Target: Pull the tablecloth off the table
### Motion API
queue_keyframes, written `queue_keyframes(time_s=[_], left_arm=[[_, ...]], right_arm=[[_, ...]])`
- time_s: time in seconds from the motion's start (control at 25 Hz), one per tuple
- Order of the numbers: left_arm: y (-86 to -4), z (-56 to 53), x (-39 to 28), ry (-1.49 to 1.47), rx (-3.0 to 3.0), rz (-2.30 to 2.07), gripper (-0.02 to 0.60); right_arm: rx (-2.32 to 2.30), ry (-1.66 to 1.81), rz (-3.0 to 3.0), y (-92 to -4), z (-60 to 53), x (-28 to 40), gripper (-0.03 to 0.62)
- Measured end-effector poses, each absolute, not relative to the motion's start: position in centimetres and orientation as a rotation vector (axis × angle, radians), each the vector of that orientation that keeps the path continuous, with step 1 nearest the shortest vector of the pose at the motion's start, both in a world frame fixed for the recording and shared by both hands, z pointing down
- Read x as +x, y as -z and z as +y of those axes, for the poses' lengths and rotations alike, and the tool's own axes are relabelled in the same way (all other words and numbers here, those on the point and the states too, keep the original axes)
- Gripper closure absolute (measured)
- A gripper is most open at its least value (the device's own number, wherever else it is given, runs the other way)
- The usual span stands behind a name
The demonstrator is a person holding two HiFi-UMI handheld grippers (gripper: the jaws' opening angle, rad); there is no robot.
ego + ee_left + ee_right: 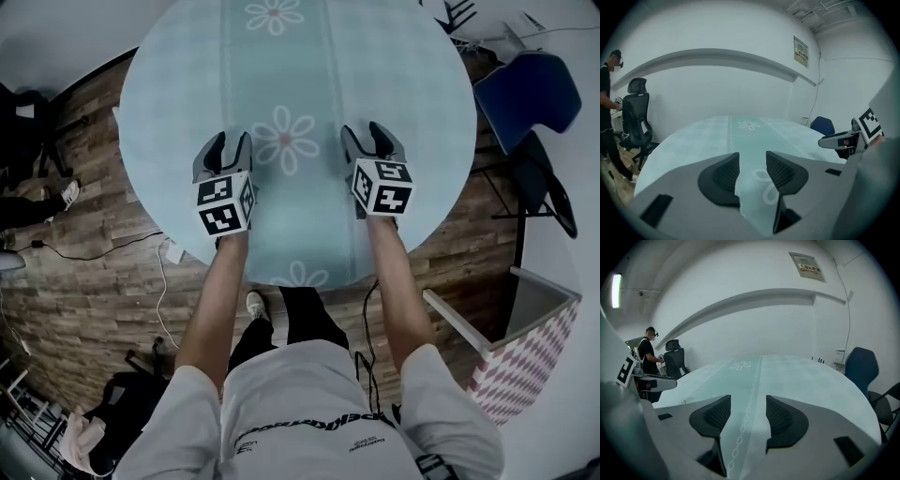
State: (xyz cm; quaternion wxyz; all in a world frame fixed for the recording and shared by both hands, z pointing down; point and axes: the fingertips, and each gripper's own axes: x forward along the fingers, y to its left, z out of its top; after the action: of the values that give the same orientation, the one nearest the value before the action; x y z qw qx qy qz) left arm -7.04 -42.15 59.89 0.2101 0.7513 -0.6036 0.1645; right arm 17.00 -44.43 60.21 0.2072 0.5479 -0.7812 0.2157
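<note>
A pale blue-green tablecloth (394,75) with white flowers down its middle strip covers the round table. My left gripper (230,141) hovers over its near part, left of the central flower, jaws open; in the left gripper view the left gripper (752,171) has only flat cloth (708,136) showing in the gap. Right of that flower is my right gripper (367,131), open too. The right gripper view shows the right gripper (747,416) over the chain-pattern border of the cloth (801,376). Neither gripper pinches any fabric.
A blue chair (530,94) stands at the table's right. A pink-and-white patterned box (525,352) sits on the floor at my right. Cables (94,253) run over the wooden floor at left. A person (607,108) stands by a black office chair (637,117) beyond the table.
</note>
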Motion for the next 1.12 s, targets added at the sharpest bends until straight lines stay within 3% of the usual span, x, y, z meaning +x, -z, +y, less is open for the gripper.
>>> queue_keyframes(time_s=[0.36,1.12], left_arm=[[-63.8,-44.6,-7.5,-0.538,2.020,-1.640,0.350],[-69.9,-47.4,-9.5,-0.748,1.929,-1.545,0.339]], right_arm=[[1.487,-0.624,-2.116,-63.3,-46.7,17.5,0.327],[1.421,-0.657,-1.956,-68.9,-49.5,19.3,0.312]])
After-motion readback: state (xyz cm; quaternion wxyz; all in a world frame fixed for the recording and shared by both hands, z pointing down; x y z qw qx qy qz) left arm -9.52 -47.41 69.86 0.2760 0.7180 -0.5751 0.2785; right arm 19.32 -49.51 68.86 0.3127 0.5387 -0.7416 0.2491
